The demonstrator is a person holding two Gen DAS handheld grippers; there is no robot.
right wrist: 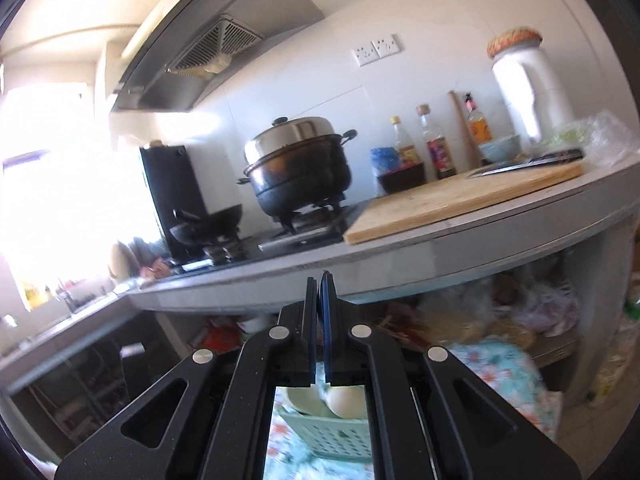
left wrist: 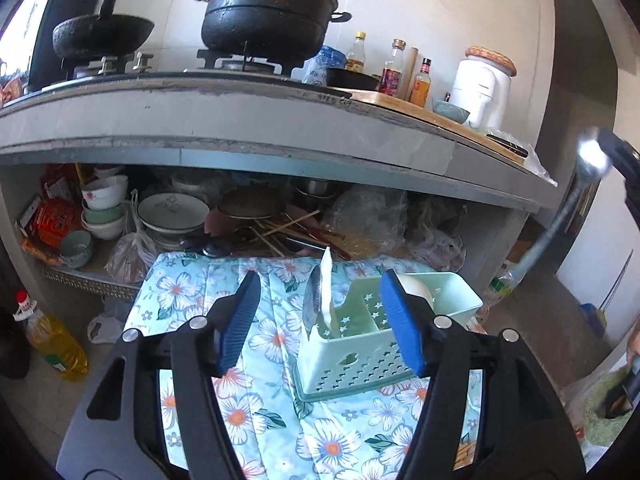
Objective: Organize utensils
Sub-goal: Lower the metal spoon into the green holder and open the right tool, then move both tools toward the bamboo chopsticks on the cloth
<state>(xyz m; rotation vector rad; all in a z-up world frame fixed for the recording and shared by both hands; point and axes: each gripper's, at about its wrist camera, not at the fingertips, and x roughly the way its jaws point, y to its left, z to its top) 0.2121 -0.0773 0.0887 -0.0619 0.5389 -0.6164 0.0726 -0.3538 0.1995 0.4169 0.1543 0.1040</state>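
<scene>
Left wrist view: left tongs (left wrist: 320, 320) hung spread above the green caddy (left wrist: 360, 344); right tongs (right wrist: 321, 312) were raised, pressed together, empty.

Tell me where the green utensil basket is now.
In the left wrist view, the green utensil basket stands on the floral cloth, right of centre, partly between the open left gripper's fingers.

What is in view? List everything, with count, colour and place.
caddy: one, mint green, on cloth
cloth: one, floral blue, below counter
spoons: two, one steel, one white, upright in caddy
bowl: one, white, in caddy
pot: one, black, on stove
wok: one, black, on stove, left
bottles: three, on counter
jar: one, white, counter's right end
left gripper: open, above caddy
right gripper: shut, raised
</scene>
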